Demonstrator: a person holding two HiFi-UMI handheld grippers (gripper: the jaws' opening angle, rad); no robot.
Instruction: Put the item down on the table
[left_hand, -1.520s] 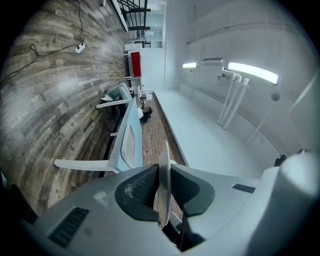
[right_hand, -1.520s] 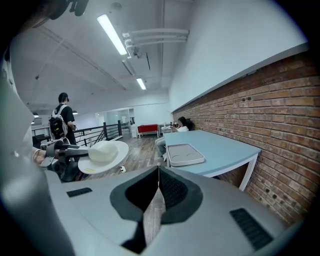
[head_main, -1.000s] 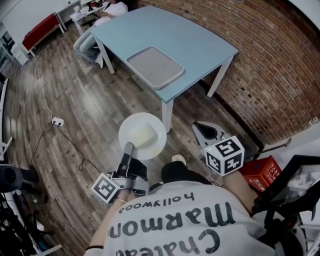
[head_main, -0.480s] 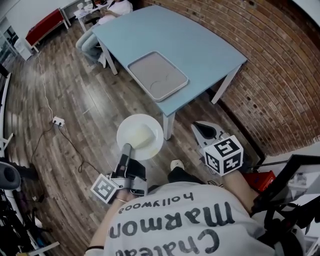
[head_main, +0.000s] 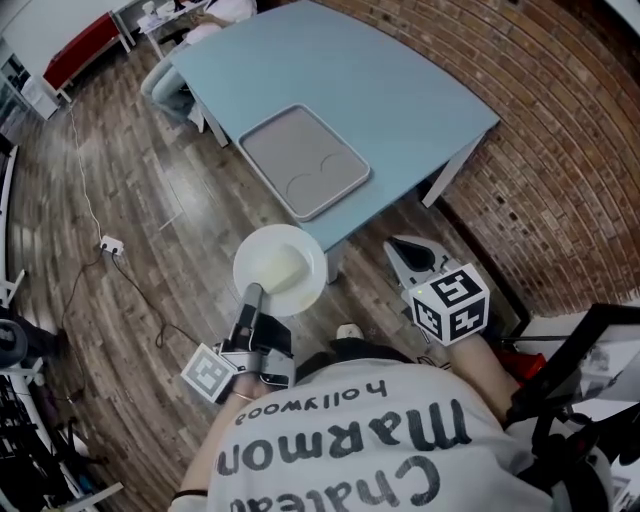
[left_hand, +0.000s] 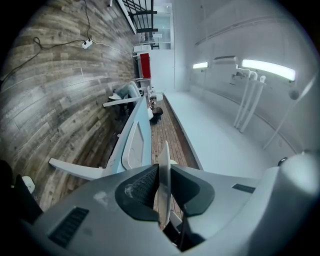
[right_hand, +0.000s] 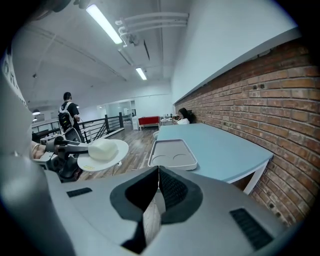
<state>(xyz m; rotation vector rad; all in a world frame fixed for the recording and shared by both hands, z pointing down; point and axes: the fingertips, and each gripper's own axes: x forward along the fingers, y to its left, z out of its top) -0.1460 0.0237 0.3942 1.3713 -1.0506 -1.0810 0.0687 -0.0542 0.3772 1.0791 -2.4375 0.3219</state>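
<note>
White round plate with pale lump (head_main: 280, 270): rim pinched in my left claw (head_main: 254, 300), carried roughly level over wood floor (head_main: 150, 250), at claw's 12 o'clock. Light-blue table (head_main: 400, 90) with grey tray (head_main: 300, 160) lies onward at 1 o'clock. Right claw (head_main: 415, 255) closed, empty, at plate's 3 o'clock.

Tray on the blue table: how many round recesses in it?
2. Both lie side by side at the end of the tray nearest the person: the left recess and the right recess. Nothing sits on the tray, so none should be hidden.
</note>
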